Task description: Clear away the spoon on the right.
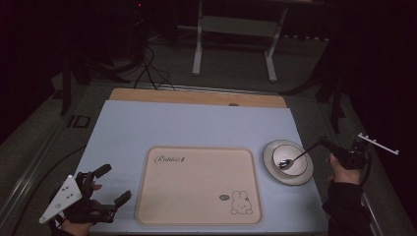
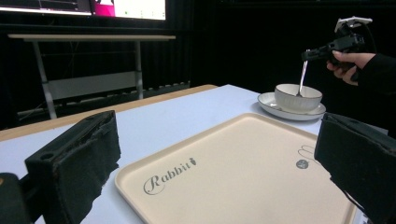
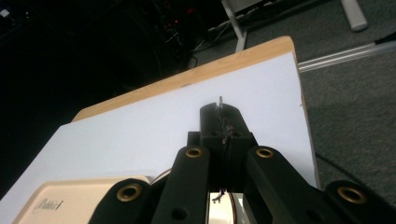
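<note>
Right gripper (image 1: 325, 143) is off the table's right edge, past the midpoint toward the near side, raised above table level. Jaws clamped tight on the handle end of a metal spoon (image 1: 295, 158). In the right gripper view the pads (image 3: 212, 126) are pressed together with the handle tip poking out past them (image 3: 220, 100). Spoon slopes down and left from the jaws; its head sits inside the white bowl (image 1: 290, 158). The left gripper view shows the handle nearly upright, rising out of the bowl (image 2: 298, 97) to the gripper (image 2: 312, 53).

Bowl sits on a white saucer (image 1: 271, 147) with a dark rim, near the right edge of the table, just off the tray's top-right corner and apart from it. Saucer (image 2: 271, 103) rests flat on the pale blue table cover (image 1: 162, 123).

Left gripper (image 1: 114, 184) is at the near-left corner of the table, low, jaws wide open and holding nothing. Both black pads frame the left gripper view, one at left (image 2: 74, 163) and one at right (image 2: 359, 158), with the tray between them farther off.

Beige tray (image 1: 199, 184) lies flat at the centre near edge, "Rabbit" script at its far-left corner, small rabbit drawing at the near-right corner. Nothing on it.

Wooden table edge (image 1: 196, 97) shows along the far side beyond the cover.
</note>
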Demonstrator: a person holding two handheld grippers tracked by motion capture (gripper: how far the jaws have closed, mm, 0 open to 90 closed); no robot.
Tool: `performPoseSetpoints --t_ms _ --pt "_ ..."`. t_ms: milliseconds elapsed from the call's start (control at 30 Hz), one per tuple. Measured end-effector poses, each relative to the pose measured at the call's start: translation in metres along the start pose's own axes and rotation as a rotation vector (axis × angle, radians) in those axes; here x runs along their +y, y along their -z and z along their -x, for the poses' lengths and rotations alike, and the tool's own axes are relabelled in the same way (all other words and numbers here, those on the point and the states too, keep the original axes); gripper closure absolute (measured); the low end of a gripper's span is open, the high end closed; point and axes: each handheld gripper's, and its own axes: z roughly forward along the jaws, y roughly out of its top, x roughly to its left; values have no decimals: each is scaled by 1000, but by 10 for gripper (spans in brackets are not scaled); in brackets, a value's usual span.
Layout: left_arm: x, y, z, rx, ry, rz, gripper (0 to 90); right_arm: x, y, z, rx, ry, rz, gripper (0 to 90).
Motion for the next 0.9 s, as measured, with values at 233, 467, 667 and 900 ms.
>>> performPoseSetpoints --t_ms 233,467,667,900 --pt "0 0 -1 0 5 -2 0 11 8 -8 -13 46 8 900" --pt "0 -1 0 2 4 -2 0 23 17 -16 0 92 32 900" --pt "0 -1 -1 2 4 -3 0 31 22 -24 16 120 37 900" --pt "0 -1 0 2 0 -2 0 39 21 -38 51 172 22 900"
